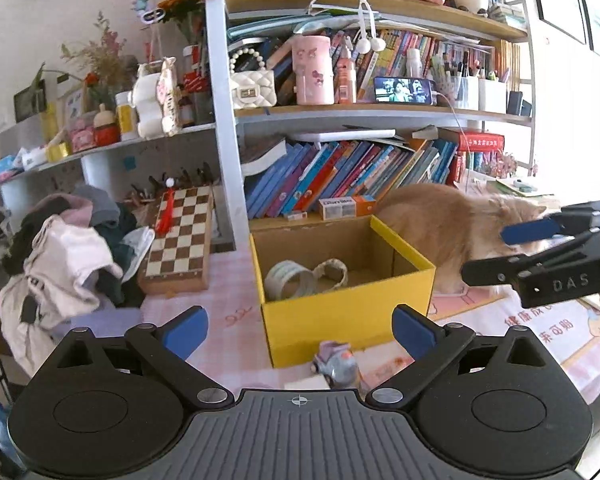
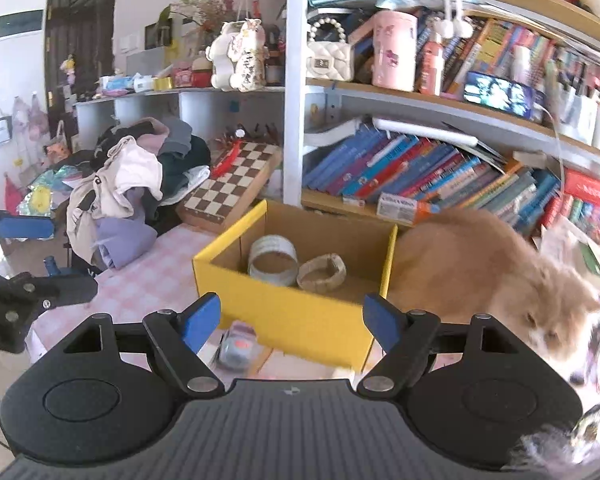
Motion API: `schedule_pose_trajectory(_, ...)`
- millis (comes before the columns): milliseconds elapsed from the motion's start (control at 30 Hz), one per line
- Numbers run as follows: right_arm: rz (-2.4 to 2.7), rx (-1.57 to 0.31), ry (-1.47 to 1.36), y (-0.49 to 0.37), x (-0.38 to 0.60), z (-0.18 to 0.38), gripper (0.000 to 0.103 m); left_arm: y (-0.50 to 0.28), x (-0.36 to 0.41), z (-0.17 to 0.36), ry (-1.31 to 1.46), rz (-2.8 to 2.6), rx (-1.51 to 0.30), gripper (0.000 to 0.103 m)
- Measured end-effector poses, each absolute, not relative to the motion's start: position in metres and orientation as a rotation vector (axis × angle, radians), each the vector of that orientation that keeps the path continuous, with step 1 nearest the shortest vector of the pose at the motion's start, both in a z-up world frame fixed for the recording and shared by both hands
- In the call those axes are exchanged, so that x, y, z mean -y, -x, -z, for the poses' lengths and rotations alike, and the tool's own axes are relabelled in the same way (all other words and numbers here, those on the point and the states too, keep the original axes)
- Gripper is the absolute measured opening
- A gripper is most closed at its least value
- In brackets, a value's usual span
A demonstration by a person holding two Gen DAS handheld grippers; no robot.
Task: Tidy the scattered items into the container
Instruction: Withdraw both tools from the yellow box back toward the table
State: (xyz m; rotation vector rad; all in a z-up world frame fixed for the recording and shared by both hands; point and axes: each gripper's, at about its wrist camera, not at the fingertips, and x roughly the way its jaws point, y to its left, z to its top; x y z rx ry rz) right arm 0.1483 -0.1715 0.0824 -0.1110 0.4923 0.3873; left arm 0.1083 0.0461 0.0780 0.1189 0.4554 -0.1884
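A yellow cardboard box (image 1: pixel 340 316) (image 2: pixel 296 316) stands open on the pink checked tablecloth. Inside it lie a white tape roll (image 1: pixel 290 280) (image 2: pixel 272 260) and a woven ring (image 1: pixel 332 274) (image 2: pixel 322 272). A small grey-purple toy (image 1: pixel 336 364) (image 2: pixel 238 346) lies on the cloth just in front of the box. My left gripper (image 1: pixel 298 332) is open and empty, with the toy low between its fingers. My right gripper (image 2: pixel 292 322) is also open and empty, facing the box front. Each gripper shows at the edge of the other's view.
An orange cat (image 1: pixel 452 236) (image 2: pixel 500 280) stands right beside the box on its right. A chessboard (image 1: pixel 180 240) leans behind the box on the left, next to a heap of clothes (image 1: pixel 64 256). Bookshelves (image 1: pixel 340 176) rise behind.
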Motion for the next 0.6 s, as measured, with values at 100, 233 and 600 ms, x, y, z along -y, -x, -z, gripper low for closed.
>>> schedule_pose_trajectory(100, -0.351, -0.493, 0.114, -0.128, 0.171, -0.075, 0.08, -0.096, -0.048, -0.071, -0.094, 0.186, -0.471, 0.1)
schedule_pose_trajectory(233, -0.281, -0.47, 0.137, -0.106, 0.171, -0.061, 0.084, -0.083, -0.049, -0.057, -0.072, 0.16, -0.483, 0.1)
schedule_pose_trajectory(600, -0.212, -0.621, 0.064, -0.095, 0.162, -0.007, 0.086, -0.071, -0.05, -0.019, -0.015, 0.122, -0.568, 0.1)
